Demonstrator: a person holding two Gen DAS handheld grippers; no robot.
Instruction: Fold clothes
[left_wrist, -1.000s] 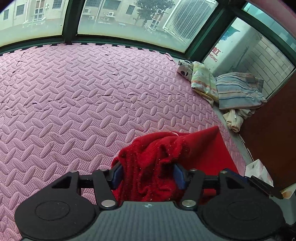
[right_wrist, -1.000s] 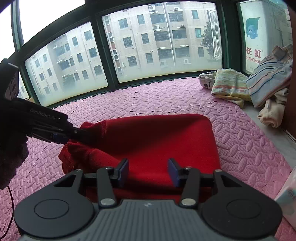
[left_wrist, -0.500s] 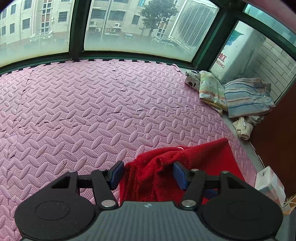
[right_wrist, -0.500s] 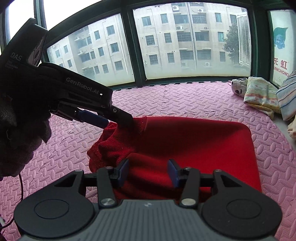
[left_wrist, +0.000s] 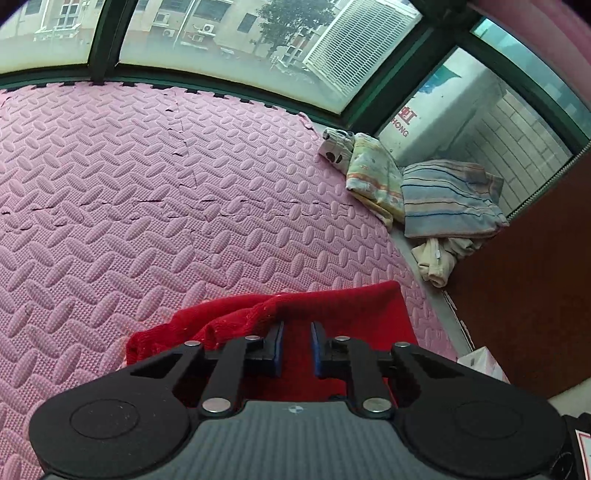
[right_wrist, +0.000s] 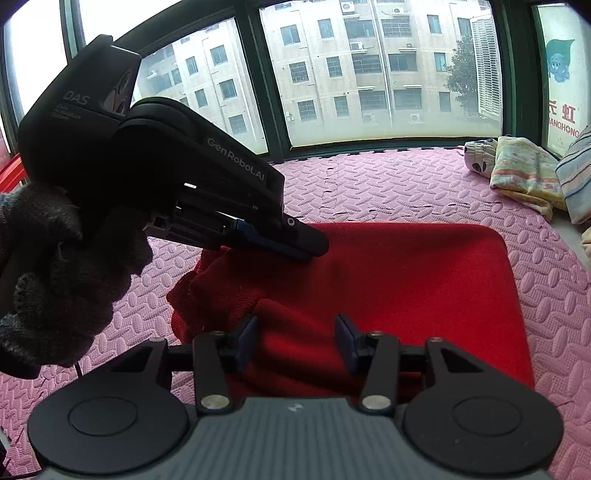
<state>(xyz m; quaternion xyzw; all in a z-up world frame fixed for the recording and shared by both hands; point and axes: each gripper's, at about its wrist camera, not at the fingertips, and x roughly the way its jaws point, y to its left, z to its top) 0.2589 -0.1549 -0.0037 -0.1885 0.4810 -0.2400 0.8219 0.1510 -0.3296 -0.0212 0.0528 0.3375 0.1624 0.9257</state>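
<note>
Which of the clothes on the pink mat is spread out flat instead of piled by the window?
The red sweater, directly under both grippers; the striped and floral pieces sit heaped in the corner.

pink foam mat floor (left_wrist: 147, 184), green-framed windows (right_wrist: 369, 74), daylight, apartment block (right_wrist: 332, 55) outside

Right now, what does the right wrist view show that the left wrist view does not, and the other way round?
Only the right wrist view shows the left gripper from outside, its tips over the red sweater, with the gloved hand holding it, and the open right gripper.

Only the left wrist view shows the cream cloth, the brown panel and the left fingers with a narrow gap.

Both show the sweater, the pink mat, the yellow cloth and the striped cloth.
</note>
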